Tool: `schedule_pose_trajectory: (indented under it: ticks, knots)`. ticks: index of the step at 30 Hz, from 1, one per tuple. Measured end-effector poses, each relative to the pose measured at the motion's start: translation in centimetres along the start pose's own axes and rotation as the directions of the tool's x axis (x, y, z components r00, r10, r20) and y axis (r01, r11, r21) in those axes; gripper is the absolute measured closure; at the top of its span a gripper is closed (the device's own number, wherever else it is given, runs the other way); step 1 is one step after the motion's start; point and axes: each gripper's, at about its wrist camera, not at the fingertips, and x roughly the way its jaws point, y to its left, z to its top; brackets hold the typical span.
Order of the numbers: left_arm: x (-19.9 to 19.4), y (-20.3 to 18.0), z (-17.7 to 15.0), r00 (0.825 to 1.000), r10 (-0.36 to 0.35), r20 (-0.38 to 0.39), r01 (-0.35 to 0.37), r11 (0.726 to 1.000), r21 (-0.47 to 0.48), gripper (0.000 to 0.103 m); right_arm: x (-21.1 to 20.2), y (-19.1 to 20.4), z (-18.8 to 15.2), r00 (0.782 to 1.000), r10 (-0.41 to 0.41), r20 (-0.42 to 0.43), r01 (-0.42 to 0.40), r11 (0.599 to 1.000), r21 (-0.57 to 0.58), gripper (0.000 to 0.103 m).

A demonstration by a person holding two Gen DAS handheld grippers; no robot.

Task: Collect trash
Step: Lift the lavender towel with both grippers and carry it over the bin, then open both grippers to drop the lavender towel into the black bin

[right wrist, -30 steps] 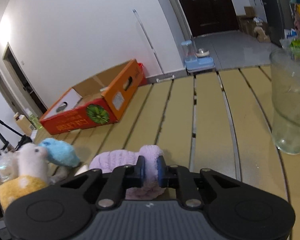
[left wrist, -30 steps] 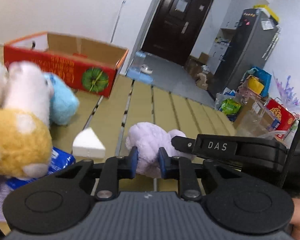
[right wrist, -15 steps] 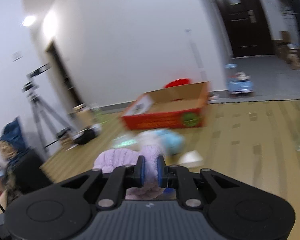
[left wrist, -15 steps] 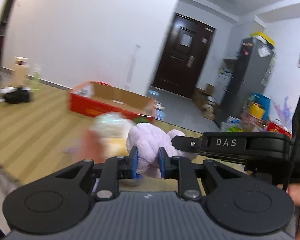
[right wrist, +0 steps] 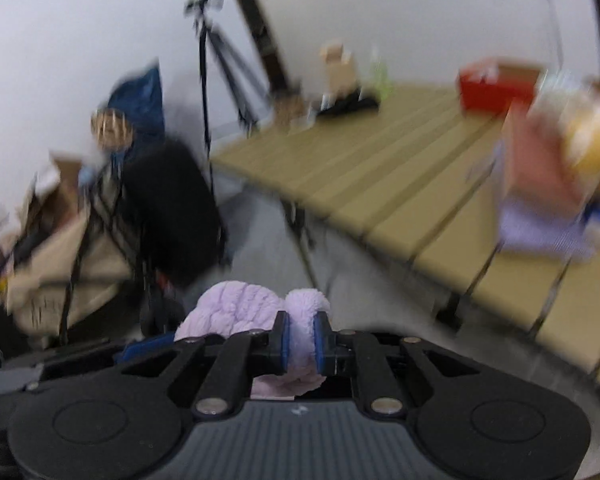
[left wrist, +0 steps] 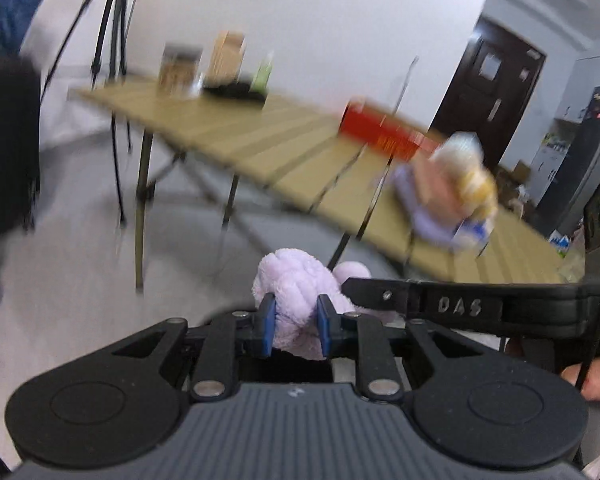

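Both grippers are shut on one lilac plush toy point(left wrist: 296, 280), held in the air away from the table. My left gripper point(left wrist: 296, 330) pinches its body between the blue pads. My right gripper point(right wrist: 301, 338) pinches another lobe of the same toy point(right wrist: 236, 312); its black finger shows in the left wrist view point(left wrist: 440, 302). The toy hangs over the grey floor, off the front edge of the slatted wooden table point(left wrist: 268, 152). A blurred pile of plush toys and packets point(left wrist: 448, 196) lies on the table's near right part.
A red cardboard box point(left wrist: 380, 132) stands on the table's far side. Small boxes and a bottle point(left wrist: 220, 68) stand at its far left end. A tripod point(right wrist: 216, 60), a black bag point(right wrist: 172, 208) and cardboard clutter point(right wrist: 48, 232) stand on the floor to the left.
Both grippers have swung left and back off the table with the lilac toy in their grip. The table and pile have slid to the right of both views. The floor, tripod and bag came into sight.
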Motion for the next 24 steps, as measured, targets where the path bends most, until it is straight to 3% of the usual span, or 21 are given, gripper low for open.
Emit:
schedule_pose_trajectory:
  ticks: [5, 8, 11, 13, 15, 18, 24]
  knots:
    - [7.0, 3.0, -3.1, 0.984, -0.002, -0.180, -0.007, 0.999, -0.051, 0.082, 7.0, -1.3, -3.1, 0.983, -0.054, -0.178, 0.048, 0.998, -0.033, 0.091]
    - [10.9, 4.1, -3.7, 0.971, 0.012, -0.240, -0.022, 0.999, -0.042, 0.082, 10.7, -2.5, -3.4, 0.966, -0.104, -0.236, 0.091, 0.994, -0.065, 0.091]
    - [14.1, 4.9, -3.8, 0.970, 0.036, -0.239, -0.051, 0.997, -0.058, 0.077, 13.5, -4.2, -3.2, 0.961, -0.113, -0.251, 0.110, 0.994, -0.026, 0.086]
    - [15.1, 5.3, -4.3, 0.971, 0.083, -0.225, -0.091, 0.996, -0.025, 0.055, 14.9, -4.8, -3.3, 0.950, -0.161, -0.269, 0.156, 0.987, -0.040, 0.080]
    - [15.9, 5.6, -4.8, 0.960, 0.153, -0.235, -0.146, 0.988, 0.048, 0.054, 15.4, -5.3, -3.3, 0.944, -0.161, -0.287, 0.157, 0.987, -0.038, 0.072]
    - [16.6, 5.9, -5.6, 0.945, 0.183, -0.271, -0.162, 0.982, 0.098, 0.050, 14.5, -6.1, -3.1, 0.947, -0.148, -0.284, 0.148, 0.989, -0.022, 0.058]
    - [16.9, 6.0, -5.9, 0.927, 0.224, -0.300, -0.195, 0.973, 0.124, 0.041, 14.9, -7.2, -3.6, 0.933, -0.152, -0.326, 0.151, 0.988, -0.029, 0.053]
